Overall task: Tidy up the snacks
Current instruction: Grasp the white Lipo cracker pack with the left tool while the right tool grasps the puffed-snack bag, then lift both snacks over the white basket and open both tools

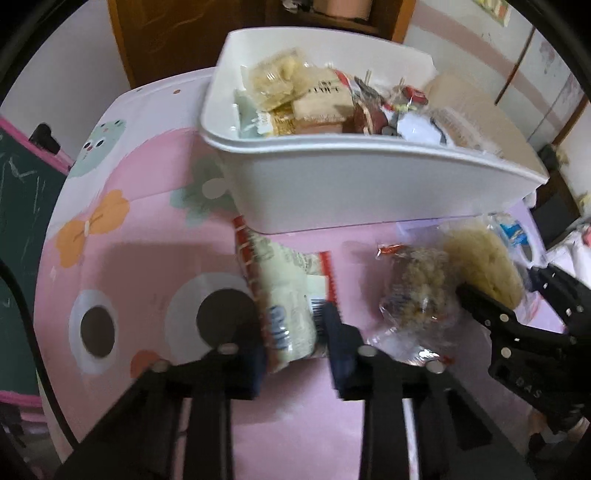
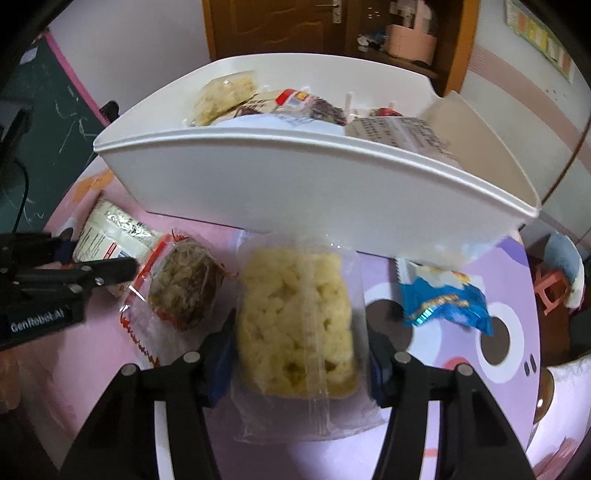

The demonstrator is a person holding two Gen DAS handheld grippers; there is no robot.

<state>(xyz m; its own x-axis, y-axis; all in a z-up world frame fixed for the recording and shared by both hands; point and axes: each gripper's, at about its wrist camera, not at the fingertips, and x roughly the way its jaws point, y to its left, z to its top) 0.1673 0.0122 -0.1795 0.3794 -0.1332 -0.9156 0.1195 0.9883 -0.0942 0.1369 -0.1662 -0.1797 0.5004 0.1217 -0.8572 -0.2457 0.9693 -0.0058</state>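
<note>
A white bin point(image 1: 369, 184) holding several snack packets stands on the pink cartoon-print table point(image 1: 147, 240). In front of it my left gripper point(image 1: 295, 350) is shut on a white packet with red edges point(image 1: 291, 295), its pads pressing both sides. My right gripper point(image 2: 299, 362) is shut on a clear bag of yellow puffed snack point(image 2: 295, 325) that lies before the bin point(image 2: 295, 177). Between the two lies a brown snack in a clear red-edged wrapper point(image 2: 188, 288). In the right wrist view the left gripper point(image 2: 98, 254) shows at the left edge.
A blue snack packet point(image 2: 443, 299) lies on the table to the right of the yellow bag. A green chalkboard point(image 1: 22, 206) stands at the left. A wooden door point(image 2: 273, 26) and shelves are behind the bin. The table edge curves off at the right.
</note>
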